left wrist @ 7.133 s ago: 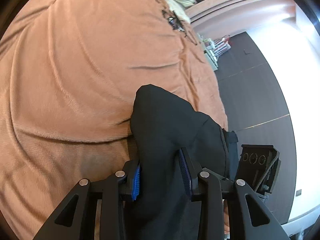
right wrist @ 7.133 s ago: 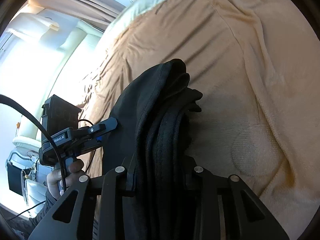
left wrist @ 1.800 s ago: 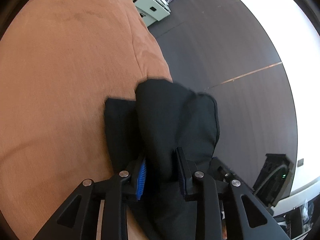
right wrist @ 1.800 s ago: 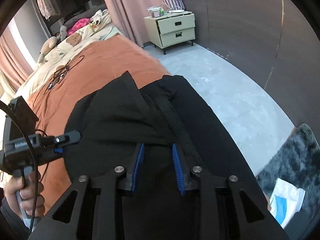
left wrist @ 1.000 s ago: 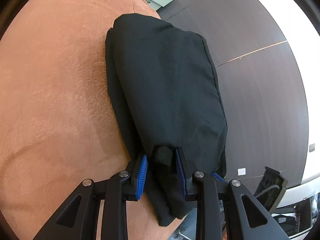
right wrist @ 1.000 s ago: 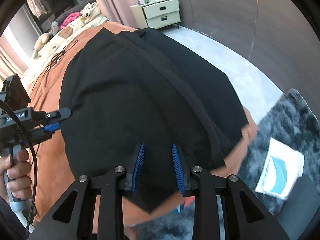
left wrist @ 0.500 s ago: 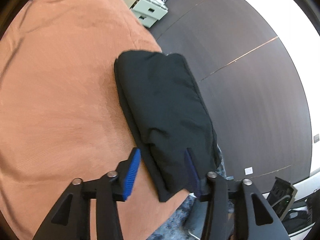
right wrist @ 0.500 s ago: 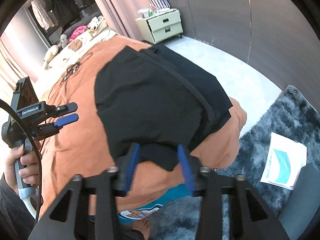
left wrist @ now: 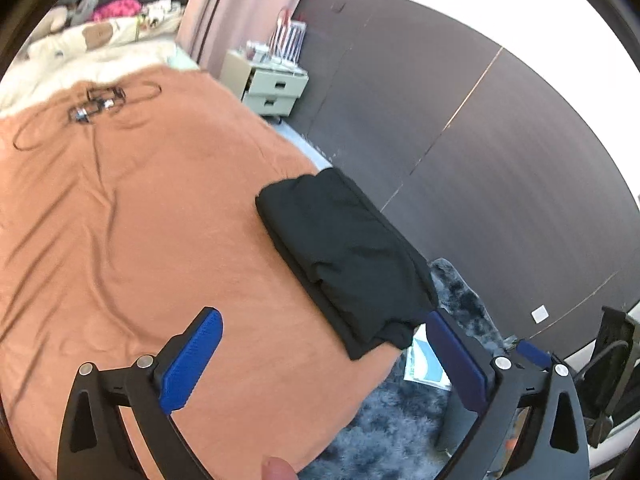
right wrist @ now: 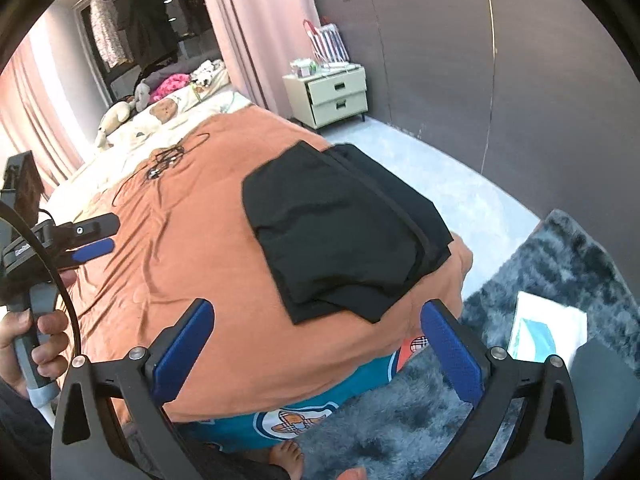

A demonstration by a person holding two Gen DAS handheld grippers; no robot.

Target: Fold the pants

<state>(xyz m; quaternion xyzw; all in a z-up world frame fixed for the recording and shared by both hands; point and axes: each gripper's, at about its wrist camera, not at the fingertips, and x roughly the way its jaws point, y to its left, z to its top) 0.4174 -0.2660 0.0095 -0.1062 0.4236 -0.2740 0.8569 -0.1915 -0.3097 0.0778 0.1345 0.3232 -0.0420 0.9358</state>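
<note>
The black pants (left wrist: 344,248) lie folded in a compact rectangle on the orange blanket (left wrist: 140,220), at the bed's corner by the dark wall. My left gripper (left wrist: 320,318) hovers above and short of them, its jaws opening wide with nothing between the blue pads (left wrist: 192,356). In the right wrist view the pants (right wrist: 340,232) rest the same way, one edge near the blanket's drop. My right gripper (right wrist: 317,307) is also drawn back from them, jaws opening, holding nothing. A hand carries the left gripper (right wrist: 108,235) at the left, over the blanket.
A pale nightstand (right wrist: 336,94) stands by the wall past the bed. A grey shaggy rug (right wrist: 560,264) with a white-and-blue packet (right wrist: 548,332) lies beside the bed. Tangled cables (right wrist: 168,160) rest on the blanket, and plush toys sit at the bed's head. A bare foot (right wrist: 286,456) shows below.
Both grippers have let go of the pants, spread wide and pulled back and upward. The pants stay folded on the bed corner.
</note>
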